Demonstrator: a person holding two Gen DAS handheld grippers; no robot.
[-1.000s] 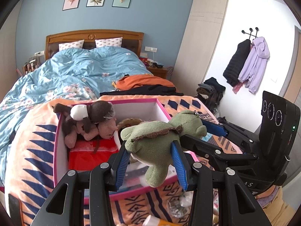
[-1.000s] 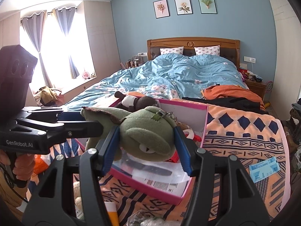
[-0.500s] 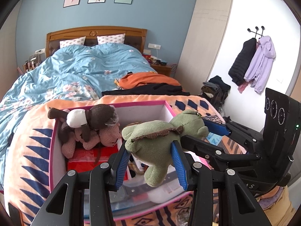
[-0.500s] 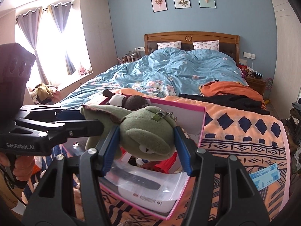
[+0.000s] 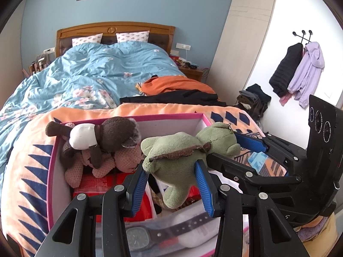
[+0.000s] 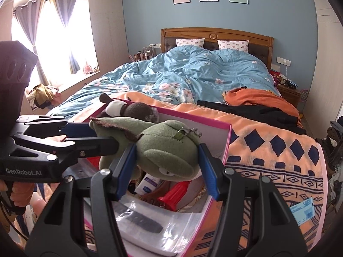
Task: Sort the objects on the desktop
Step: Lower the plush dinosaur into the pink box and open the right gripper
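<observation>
A green plush turtle [image 5: 178, 156] is held by both grippers above a pink-rimmed white box [image 5: 133, 117]. My left gripper [image 5: 171, 184] is shut on the turtle's body and hind legs. My right gripper [image 6: 166, 167] is shut on the turtle's head [image 6: 169, 156]; it also shows in the left wrist view [image 5: 248, 145]. The box [image 6: 227, 147] holds brown plush toys [image 5: 100, 141], red items [image 5: 96, 184], a watch in a clear bag [image 5: 150, 235] and a white-blue carton [image 6: 149, 184].
The box sits on an orange and navy patterned blanket [image 6: 278, 154] at the foot of a bed with a blue duvet [image 6: 193, 72]. A blue card [image 6: 302, 209] lies on the blanket to the right. Orange and black clothes [image 5: 178, 90] lie beyond the box.
Both grippers have moved forward with the turtle, from the box's near edge to above its middle. The box's contents now show closer beneath it.
</observation>
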